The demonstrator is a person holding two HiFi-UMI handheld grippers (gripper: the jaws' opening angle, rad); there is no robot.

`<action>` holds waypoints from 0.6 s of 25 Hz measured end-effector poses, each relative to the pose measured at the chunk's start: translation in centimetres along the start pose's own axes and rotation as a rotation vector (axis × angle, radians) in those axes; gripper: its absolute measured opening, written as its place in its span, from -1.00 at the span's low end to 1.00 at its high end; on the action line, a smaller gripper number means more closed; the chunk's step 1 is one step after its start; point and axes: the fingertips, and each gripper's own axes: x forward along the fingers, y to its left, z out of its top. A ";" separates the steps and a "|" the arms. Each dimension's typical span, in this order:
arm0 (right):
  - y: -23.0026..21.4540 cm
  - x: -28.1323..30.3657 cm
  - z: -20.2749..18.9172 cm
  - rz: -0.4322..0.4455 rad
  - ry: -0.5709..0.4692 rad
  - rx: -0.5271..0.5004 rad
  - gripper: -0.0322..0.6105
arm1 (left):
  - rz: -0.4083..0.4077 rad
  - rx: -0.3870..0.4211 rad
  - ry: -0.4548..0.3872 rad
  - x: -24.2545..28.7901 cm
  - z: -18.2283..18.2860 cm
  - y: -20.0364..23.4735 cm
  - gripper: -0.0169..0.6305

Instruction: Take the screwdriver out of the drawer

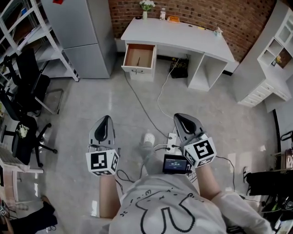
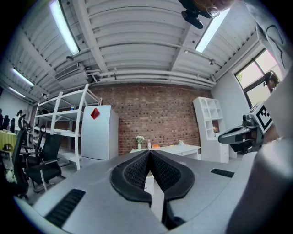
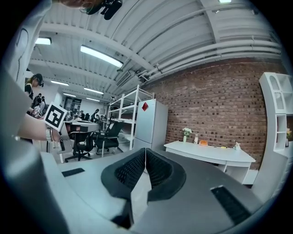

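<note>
The drawer (image 1: 137,70) at the desk's (image 1: 183,36) left end stands pulled open, and the screwdriver (image 1: 138,60) lies inside it as 1 thin dark item on the wooden bottom. On the desk are a vase (image 1: 146,7) and an orange thing (image 1: 173,18). Both grippers are well apart from the desk, over the floor: the left gripper (image 1: 106,117) and the right gripper (image 1: 177,115) each have jaws pressed together on nothing. Between them and the drawer, cables (image 1: 142,105) trail across the floor to a power strip (image 1: 171,139).
</note>
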 end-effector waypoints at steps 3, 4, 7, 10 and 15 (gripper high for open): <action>-0.7 2.3 -0.1 0.027 -0.006 -0.004 -0.83 | 0.006 0.013 0.003 1.9 -0.2 0.8 -0.92; -1.0 3.2 -0.2 0.035 -0.006 -0.006 -0.83 | 0.008 0.020 0.008 2.6 -0.4 1.2 -0.92; -1.9 6.1 -0.6 0.042 -0.002 0.000 -0.83 | 0.020 0.025 0.027 4.9 -1.2 2.7 -0.92; -3.4 8.9 -1.1 0.047 0.004 0.008 -0.83 | 0.027 0.018 0.033 7.9 -1.9 3.9 -0.92; -7.9 13.3 -1.8 0.029 0.029 0.030 -0.83 | 0.007 0.015 0.038 14.4 -1.9 4.7 -0.92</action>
